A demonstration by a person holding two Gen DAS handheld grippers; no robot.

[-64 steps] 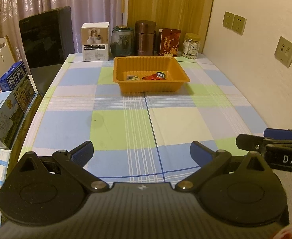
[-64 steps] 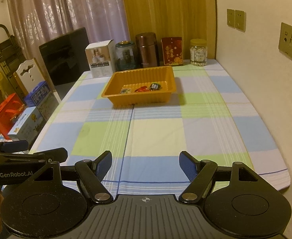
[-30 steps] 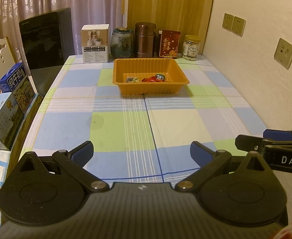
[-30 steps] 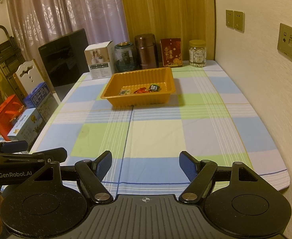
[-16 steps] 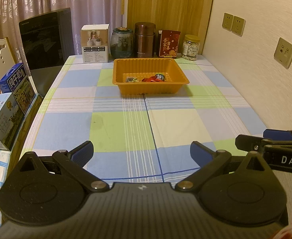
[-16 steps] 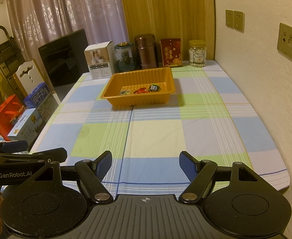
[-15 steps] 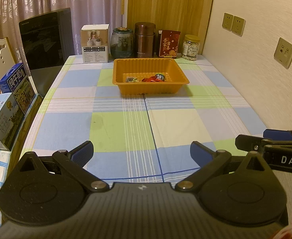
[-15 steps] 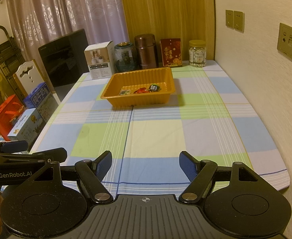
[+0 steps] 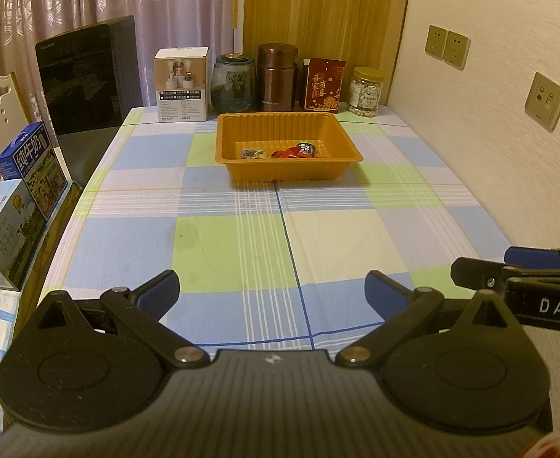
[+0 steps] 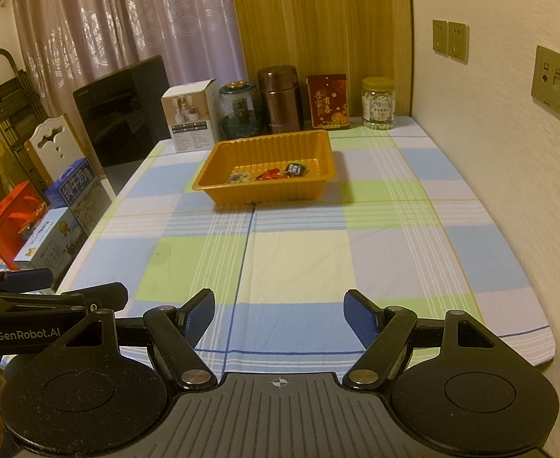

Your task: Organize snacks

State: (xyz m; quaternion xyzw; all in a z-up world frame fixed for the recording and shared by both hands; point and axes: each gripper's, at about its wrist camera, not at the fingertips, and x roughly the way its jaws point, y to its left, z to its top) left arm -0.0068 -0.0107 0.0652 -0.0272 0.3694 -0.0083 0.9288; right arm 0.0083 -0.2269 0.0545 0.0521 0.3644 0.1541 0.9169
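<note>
Grippers hover over the table's near edge, left gripper and right gripper both wide and empty. Snacks lie in the tray towards the far edge, well apart; reach straight across bare cloth. Jars and boxes line the far edge behind it.

Checked table, orange tray, back-row jars
</note>
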